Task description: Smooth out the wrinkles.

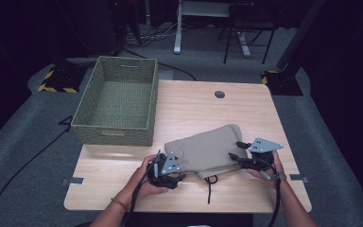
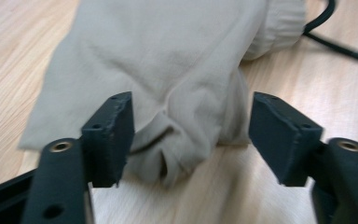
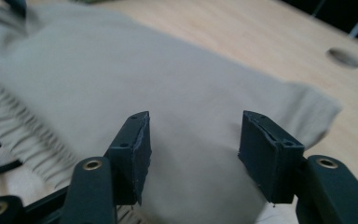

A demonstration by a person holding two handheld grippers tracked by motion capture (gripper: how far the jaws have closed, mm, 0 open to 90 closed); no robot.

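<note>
The woven basket blocks the desk's far left corner, and the folded beige garment covers the near middle with its black drawstring trailing toward the near edge. The far right corner lies bare, as does the strip along the near left edge.

A pale wooden surface with a round grommet hole near its far edge carries the things. A woven green basket stands on its far left corner, partly overhanging the left edge. A folded beige garment lies on the near right part, with a dark cord trailing from it towards the near edge.
</note>
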